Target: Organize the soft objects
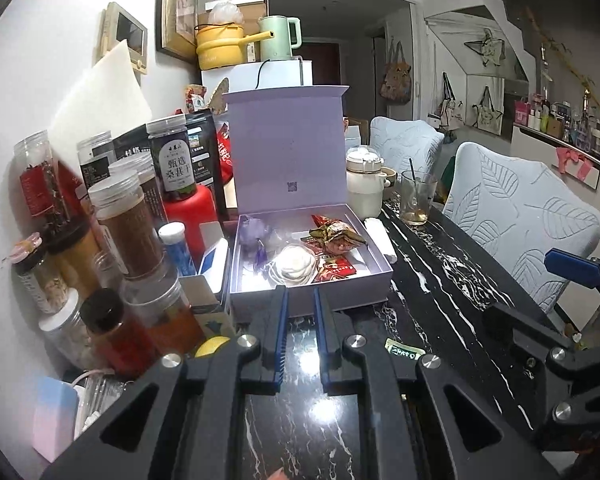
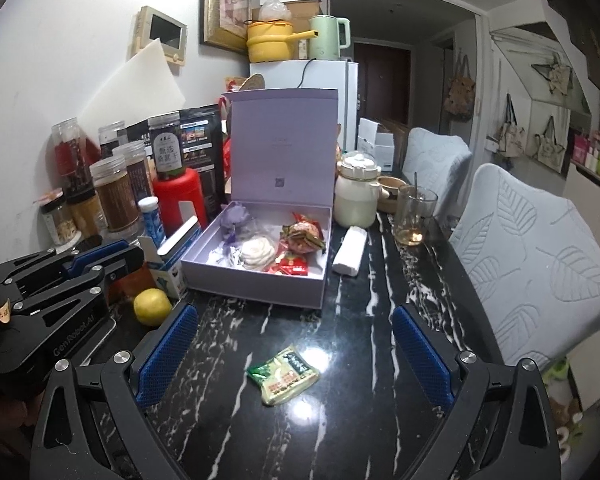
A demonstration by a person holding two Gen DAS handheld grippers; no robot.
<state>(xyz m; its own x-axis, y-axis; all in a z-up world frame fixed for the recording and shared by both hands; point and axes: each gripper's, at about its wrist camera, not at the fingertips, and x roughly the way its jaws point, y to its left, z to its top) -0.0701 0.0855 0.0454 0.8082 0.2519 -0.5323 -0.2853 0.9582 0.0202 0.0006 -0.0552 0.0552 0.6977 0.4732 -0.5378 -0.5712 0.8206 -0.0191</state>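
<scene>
black angular claw [image 2: 294,354], blue textured pads [image 2: 168,354], silver screws, white "genrobot.ai" lettering

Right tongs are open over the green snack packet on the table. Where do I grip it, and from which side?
The green packet lies flat between the right tongs. Come straight down and pinch across its puffed middle, probably along the shorter width; the flat sealed ends offer little to hold.

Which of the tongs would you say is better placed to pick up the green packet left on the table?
Right. The right tongs are wide open with the green packet lying between their fingers, just short of the box. The left tongs are nearly closed, off to its side.
</scene>
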